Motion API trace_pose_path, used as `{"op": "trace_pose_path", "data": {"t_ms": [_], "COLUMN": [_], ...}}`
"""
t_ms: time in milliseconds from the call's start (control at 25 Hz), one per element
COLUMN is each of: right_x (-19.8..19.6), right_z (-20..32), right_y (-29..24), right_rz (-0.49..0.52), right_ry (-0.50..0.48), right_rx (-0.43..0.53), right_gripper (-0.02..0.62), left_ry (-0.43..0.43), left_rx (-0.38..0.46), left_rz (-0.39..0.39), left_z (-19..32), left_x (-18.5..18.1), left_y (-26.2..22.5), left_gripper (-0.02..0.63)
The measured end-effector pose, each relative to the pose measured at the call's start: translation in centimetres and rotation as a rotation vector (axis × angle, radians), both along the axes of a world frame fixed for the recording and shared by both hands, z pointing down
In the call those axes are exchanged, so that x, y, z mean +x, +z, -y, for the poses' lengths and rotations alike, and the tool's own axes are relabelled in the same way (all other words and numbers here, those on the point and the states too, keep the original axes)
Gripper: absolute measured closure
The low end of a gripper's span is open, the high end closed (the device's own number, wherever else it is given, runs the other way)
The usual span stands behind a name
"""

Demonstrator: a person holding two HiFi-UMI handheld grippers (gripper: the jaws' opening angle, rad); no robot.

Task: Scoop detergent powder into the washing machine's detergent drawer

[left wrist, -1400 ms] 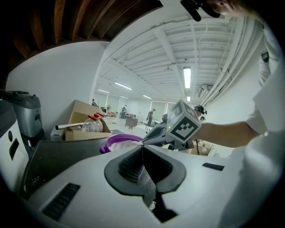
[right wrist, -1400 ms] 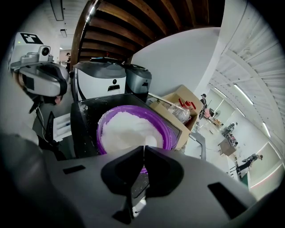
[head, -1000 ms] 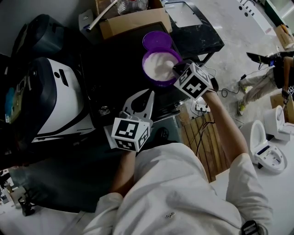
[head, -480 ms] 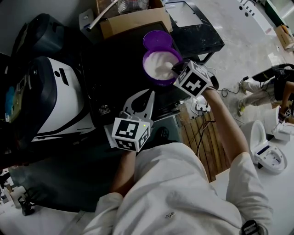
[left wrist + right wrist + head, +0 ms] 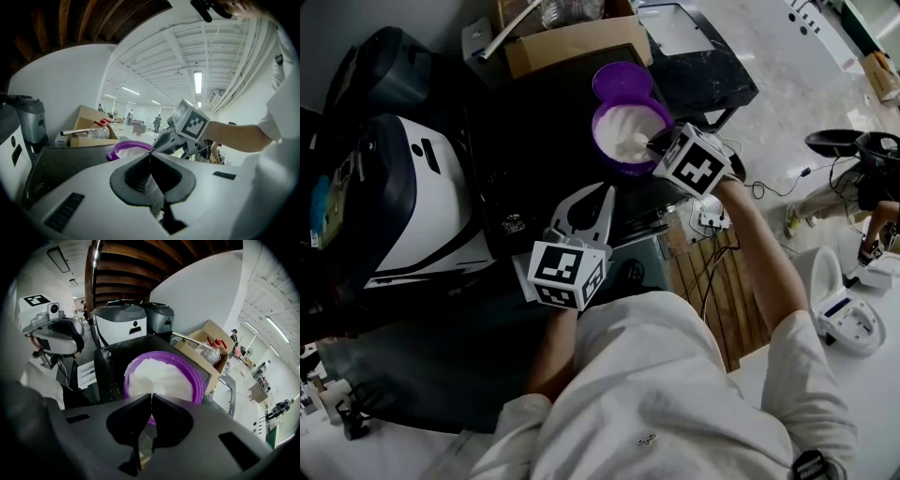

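A purple bowl [image 5: 626, 131] [image 5: 161, 376] [image 5: 130, 148] full of white detergent powder stands on a black top [image 5: 534, 141]. My right gripper [image 5: 654, 142] [image 5: 152, 394] is at the bowl's near right rim, jaws shut on what looks like a thin scoop handle. The scoop's end is lost against the white powder. My left gripper [image 5: 606, 193] [image 5: 150, 155] is shut on nothing and hovers over the black top's near edge, short of the bowl. A white and dark washing machine [image 5: 412, 202] [image 5: 119, 322] stands to the left; I cannot make out its drawer.
The bowl's purple lid [image 5: 621, 82] lies just behind it. A cardboard box [image 5: 572, 42] with a plastic bottle [image 5: 96, 130] sits at the back. A dark platform [image 5: 694, 66] and a wooden pallet [image 5: 712, 281] are to the right.
My right gripper has edged slightly left, further over the powder bowl's rim. The left gripper has stayed put. A person far to the right has walked on.
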State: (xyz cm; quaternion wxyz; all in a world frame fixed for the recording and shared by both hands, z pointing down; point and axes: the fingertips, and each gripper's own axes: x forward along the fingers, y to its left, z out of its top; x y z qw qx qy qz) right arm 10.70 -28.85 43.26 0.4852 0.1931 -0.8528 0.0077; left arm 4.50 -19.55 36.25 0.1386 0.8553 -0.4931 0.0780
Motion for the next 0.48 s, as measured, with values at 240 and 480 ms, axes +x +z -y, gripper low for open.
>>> {"op": "trace_pose_path", "data": {"t_ms": [240, 480], "right_x": [-0.6, -0.9], "right_z": [-1.0, -1.9], "right_y": [-0.3, -0.4], "right_rz": [0.032, 0.056], "right_ry": [-0.021, -0.025], "right_rx": [-0.042, -0.079], "right_gripper": [0.584, 0.584], "left_ry": [-0.004, -0.001], "left_rx": [0.002, 0.004], "left_rz": [-0.001, -0.001], "left_z": [0.0, 0.0], "left_x": [-0.1, -0.1], "left_y": [-0.1, -0.2], "left_gripper": [0.588, 0.588]}}
